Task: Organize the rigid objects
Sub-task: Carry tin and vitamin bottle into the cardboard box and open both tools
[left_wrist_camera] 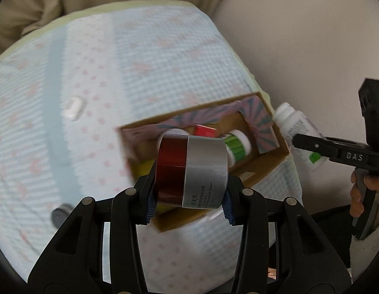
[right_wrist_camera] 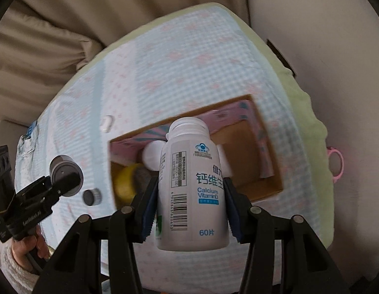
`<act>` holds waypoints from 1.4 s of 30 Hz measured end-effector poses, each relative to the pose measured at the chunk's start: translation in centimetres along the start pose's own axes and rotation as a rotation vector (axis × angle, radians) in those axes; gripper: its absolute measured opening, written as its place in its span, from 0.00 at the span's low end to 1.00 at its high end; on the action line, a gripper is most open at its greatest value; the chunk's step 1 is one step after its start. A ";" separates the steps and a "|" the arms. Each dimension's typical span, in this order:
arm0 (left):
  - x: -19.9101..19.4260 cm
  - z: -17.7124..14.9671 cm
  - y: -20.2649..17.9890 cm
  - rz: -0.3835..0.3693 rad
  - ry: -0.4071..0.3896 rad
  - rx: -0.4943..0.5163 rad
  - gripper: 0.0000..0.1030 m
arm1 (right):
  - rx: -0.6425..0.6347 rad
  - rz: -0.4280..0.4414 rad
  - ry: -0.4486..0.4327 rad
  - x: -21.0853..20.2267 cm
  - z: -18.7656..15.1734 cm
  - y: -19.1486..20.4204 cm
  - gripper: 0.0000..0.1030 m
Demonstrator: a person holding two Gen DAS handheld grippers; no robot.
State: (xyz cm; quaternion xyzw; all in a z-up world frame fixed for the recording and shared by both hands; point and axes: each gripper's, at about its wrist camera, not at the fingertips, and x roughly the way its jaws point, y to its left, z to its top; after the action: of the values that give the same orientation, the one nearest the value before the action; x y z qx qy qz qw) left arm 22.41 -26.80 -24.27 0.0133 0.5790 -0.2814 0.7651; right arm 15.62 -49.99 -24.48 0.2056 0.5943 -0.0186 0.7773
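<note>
Left tongs [left_wrist_camera: 189, 196] pinching a squat cream jar [left_wrist_camera: 192, 171] by its flat ends, ribbed blue pads [left_wrist_camera: 151, 204] pressed on: glossy dark-red lid half, brushed silver body half, cylinder lying sideways, black print on the silver. Jar held up in front of the near part of a cardboard box [left_wrist_camera: 263, 169], over it in view.

Right tongs [right_wrist_camera: 190, 203] pinching a white plastic pill bottle [right_wrist_camera: 189, 196], smooth rounded shoulders, screw-type cap end pointing away, barcode and blue "Calcium VitaminD" lettering on the label. Blue ribbed pads [right_wrist_camera: 234, 210] tight on both sides of the body. In the left view the same bottle sits just past the box's right end.

Box beyond: shallow open rectangle, brown corrugated walls, pink-and-teal sunburst print lining. Inside: green-labelled white bottle [left_wrist_camera: 238, 144] lying down, red carton [left_wrist_camera: 205, 130], something round and yellow [right_wrist_camera: 123, 183], white round cap [right_wrist_camera: 152, 155]. All motion-blurred.

Underneath: worktop covered in waffle-textured pale blue cloth [left_wrist_camera: 165, 56] with pink star print, pale green padded edge. On the cloth left of the box: small dark grey ridged cap [right_wrist_camera: 92, 196], small white rounded case [left_wrist_camera: 74, 109]. Pink ring [right_wrist_camera: 336, 165] at the cloth's far right edge.

Behind: beige pleated curtain [right_wrist_camera: 54, 36], plain off-white wall.
</note>
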 end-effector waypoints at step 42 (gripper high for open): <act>9.2 0.0 -3.3 0.089 0.235 0.160 1.00 | -0.095 0.060 -0.030 7.3 2.5 -5.2 1.00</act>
State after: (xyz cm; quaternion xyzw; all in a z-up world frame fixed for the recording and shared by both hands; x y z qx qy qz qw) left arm 22.51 -33.42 -31.51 0.1327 0.6389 -0.2891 0.7004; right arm 18.63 -54.02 -32.28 0.1857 0.5762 0.0299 0.7954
